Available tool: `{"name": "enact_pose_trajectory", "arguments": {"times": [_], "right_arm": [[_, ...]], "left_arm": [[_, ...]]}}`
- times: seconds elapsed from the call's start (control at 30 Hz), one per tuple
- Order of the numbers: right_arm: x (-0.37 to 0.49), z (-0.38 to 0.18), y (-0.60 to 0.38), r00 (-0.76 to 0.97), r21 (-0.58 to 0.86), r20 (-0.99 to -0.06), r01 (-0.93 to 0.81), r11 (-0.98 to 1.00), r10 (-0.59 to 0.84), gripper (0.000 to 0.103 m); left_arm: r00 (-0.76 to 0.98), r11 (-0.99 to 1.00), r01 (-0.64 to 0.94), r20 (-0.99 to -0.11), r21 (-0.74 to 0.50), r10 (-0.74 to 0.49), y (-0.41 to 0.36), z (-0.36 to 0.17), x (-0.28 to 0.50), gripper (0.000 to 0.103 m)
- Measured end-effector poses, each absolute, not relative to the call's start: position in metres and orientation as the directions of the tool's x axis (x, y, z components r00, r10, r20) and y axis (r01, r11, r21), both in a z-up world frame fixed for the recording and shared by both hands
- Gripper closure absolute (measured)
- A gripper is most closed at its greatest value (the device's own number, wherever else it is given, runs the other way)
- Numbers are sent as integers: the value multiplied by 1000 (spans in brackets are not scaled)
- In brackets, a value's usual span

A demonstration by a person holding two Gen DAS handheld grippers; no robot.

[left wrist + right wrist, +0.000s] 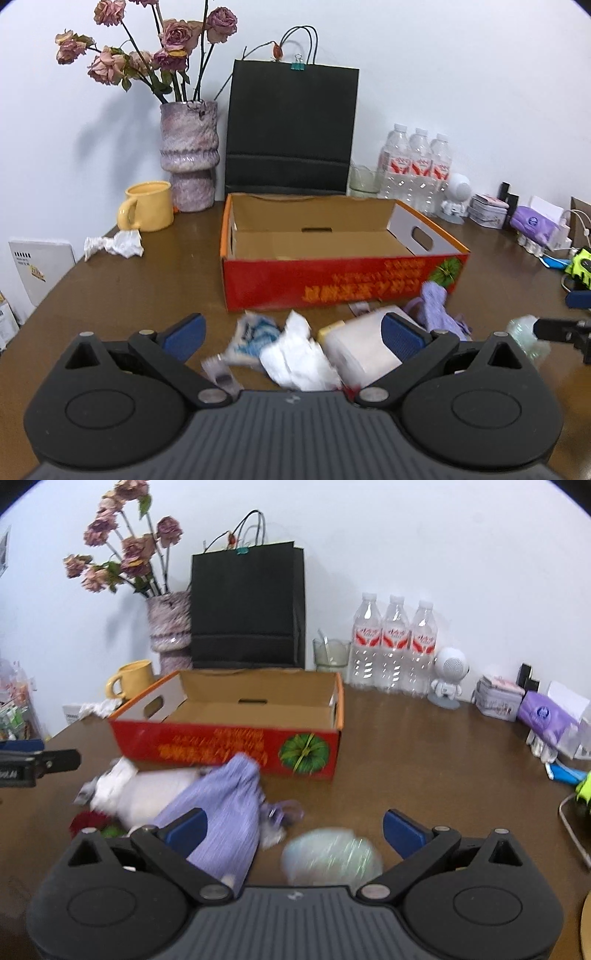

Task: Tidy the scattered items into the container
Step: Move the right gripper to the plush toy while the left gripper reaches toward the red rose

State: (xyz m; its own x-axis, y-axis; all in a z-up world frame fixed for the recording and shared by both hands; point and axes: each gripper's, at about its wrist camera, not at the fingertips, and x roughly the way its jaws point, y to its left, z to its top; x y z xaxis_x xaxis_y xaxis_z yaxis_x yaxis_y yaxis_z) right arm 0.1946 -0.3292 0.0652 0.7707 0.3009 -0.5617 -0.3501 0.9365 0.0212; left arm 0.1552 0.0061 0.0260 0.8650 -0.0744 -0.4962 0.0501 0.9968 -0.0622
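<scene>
Left gripper [291, 334]: hovering low, jaws gaping wide, gripping nothing, straddling crumpled white tissue [297, 356]. Right gripper [293, 827]: likewise spread wide, carrying nothing, framing iridescent wrapper [330, 856] beside purple pouch [221, 812]. Advice: be closing squarely on one item, lifting clear of the wall. Beyond: red cardboard box [332, 280] sitting open, apparently empty.

We saw a brown worktop [147, 288] carrying an open red box [332, 284], with a yellow mug [147, 206], a vase [189, 155], a black bag [291, 129] and three bottles [417, 166] behind. Crumpled paper [114, 243] lay beside the mug; more paper [299, 354] and a purple pouch [221, 812] lay before the box.
</scene>
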Motion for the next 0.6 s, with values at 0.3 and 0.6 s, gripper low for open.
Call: {"name": "enact_pose_trajectory", "arguments": {"times": [0.3,0.6], "right_arm": [[147,47,-311,723,69,-574,-426,902,385,1],[121,26,-289,687,60,-575,-506,861,444,1]], "left_arm": [[845,995,53,-527,-80,-88,5,13,114,0],[823,994,29,-561,-108,-85,17,-3,87,0]]}}
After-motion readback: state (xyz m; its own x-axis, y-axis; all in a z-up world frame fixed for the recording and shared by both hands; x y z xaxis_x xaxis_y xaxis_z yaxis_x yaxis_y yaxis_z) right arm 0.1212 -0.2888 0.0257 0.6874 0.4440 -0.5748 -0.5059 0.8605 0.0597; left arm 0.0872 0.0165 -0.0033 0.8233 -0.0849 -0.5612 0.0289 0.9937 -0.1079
